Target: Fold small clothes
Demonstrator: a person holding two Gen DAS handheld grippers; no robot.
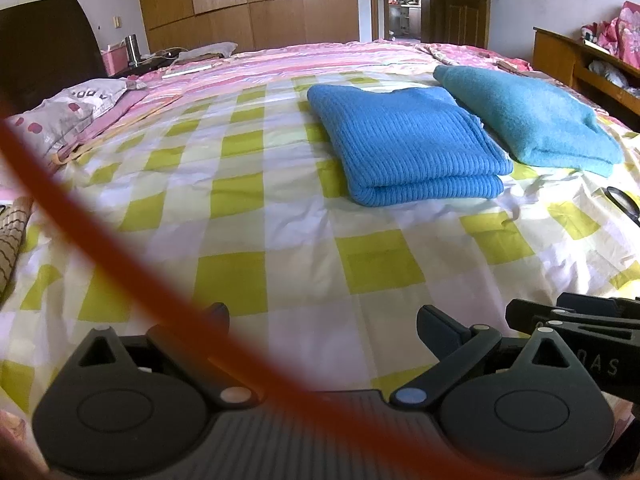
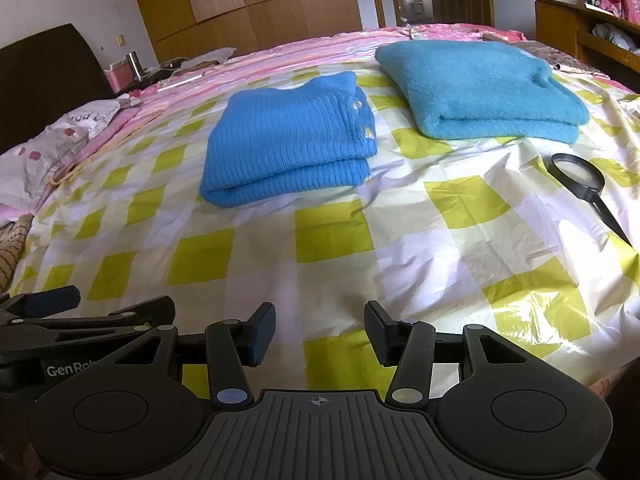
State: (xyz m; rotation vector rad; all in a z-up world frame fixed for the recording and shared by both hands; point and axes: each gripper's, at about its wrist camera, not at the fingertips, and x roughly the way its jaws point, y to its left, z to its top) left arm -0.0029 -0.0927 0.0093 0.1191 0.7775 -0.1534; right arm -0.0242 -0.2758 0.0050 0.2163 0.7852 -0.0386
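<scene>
I hold my left hand-held gripper [image 1: 322, 320] and my right hand-held gripper [image 2: 320, 332] low over the near edge of the bed [image 2: 340, 240], side by side, both with fingers spread apart and nothing between them; I judge they hang back because no unfolded garment lies within reach. Taking the ribbed blue sweater [image 2: 288, 144] as my landmark: it sits folded in a neat stack mid-bed, set down flat so the folds keep. Just beyond it to the right lies the teal sweater [image 2: 480, 88], also folded, apart from it. Nearer me and right of it rests a magnifying glass [image 2: 578, 178]. Count: two folded sweaters, one magnifying glass, two grippers. An orange cable [image 1: 100, 220] crosses my left view
</scene>
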